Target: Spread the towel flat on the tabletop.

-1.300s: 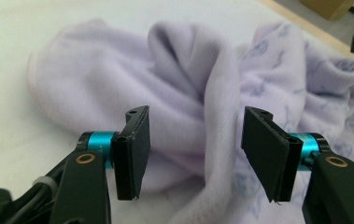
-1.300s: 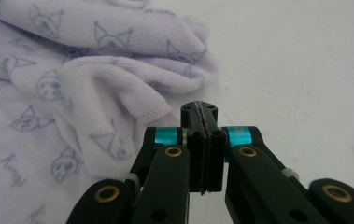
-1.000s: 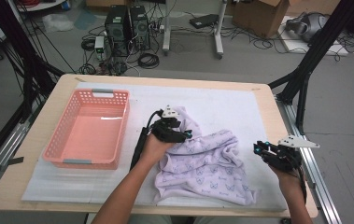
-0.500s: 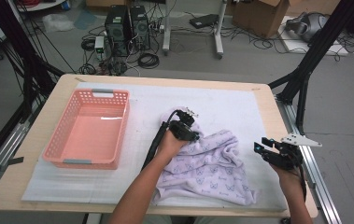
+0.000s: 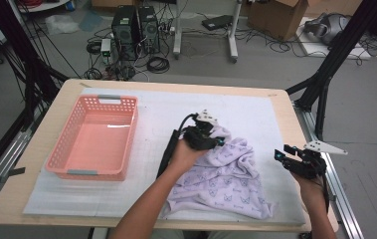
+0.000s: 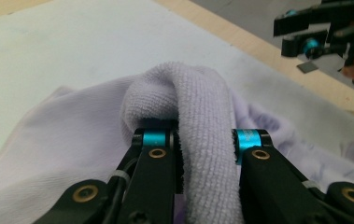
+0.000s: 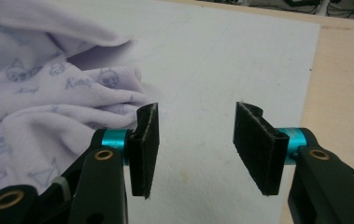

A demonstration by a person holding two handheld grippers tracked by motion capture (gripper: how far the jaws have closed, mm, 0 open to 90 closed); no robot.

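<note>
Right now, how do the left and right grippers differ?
The left gripper has just been closing and pinches a fold of the lilac towel; the right gripper has been opening, nothing between its pads. The left is over the towel, the right hovers at the towel's right, near the table edge. Both have black jaws with blue collars.

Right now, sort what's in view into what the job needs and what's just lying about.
In the job:
- lilac towel, a fold pinched in the left gripper, whose jaws have just been closing
- right gripper, jaws open with nothing between them
- pink basket

Lying about:
- computer towers
- cardboard box
</note>
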